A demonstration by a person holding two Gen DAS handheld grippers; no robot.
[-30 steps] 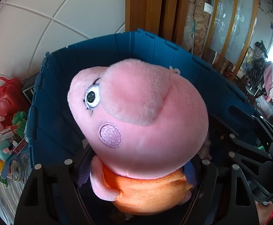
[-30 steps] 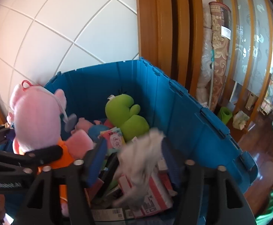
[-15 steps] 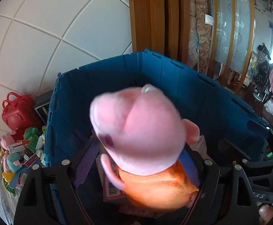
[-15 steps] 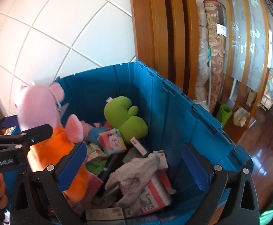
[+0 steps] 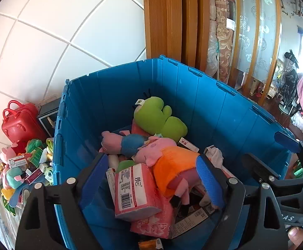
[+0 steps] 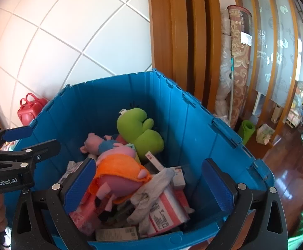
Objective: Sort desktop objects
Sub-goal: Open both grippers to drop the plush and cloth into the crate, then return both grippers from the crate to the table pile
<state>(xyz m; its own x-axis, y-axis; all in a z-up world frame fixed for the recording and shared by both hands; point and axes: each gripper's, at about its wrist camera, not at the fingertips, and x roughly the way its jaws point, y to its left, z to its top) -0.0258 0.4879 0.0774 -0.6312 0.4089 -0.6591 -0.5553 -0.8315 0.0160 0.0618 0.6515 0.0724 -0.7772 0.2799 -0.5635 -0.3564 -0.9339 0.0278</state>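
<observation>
A large blue plastic crate [image 5: 224, 114] with ribbed walls is seen from above its near rim in both wrist views. Inside it, a pink plush pig in an orange dress [image 5: 172, 164] is lying on its side on top of the pile, near the middle of the crate. In the left wrist view, the left gripper [image 5: 151, 177] is held over the crate with its blue-padded jaws opening; the pig lies below and between them, and neither pad presses on it (it is released). The right gripper [image 6: 149, 185] is spread wide and empty, with a crumpled whitish cloth [image 6: 151, 191] lying on the pile beneath it.

At 12 o'clock from the pig a lime-green plush toy [image 5: 157, 116] is propped against the far wall, and at 10 o'clock a smaller pink plush pig in a blue top [image 5: 122, 143] is lying. A pink wrapped tissue pack with a barcode label [image 5: 134, 189] is resting at 7 o'clock, just beside the pig.

Outside the crate, at 9 o'clock, a small glossy red toy suitcase [image 5: 19, 120] is standing by the tiled wall, with a heap of small toys and packets [image 5: 22, 166] below it.
</observation>
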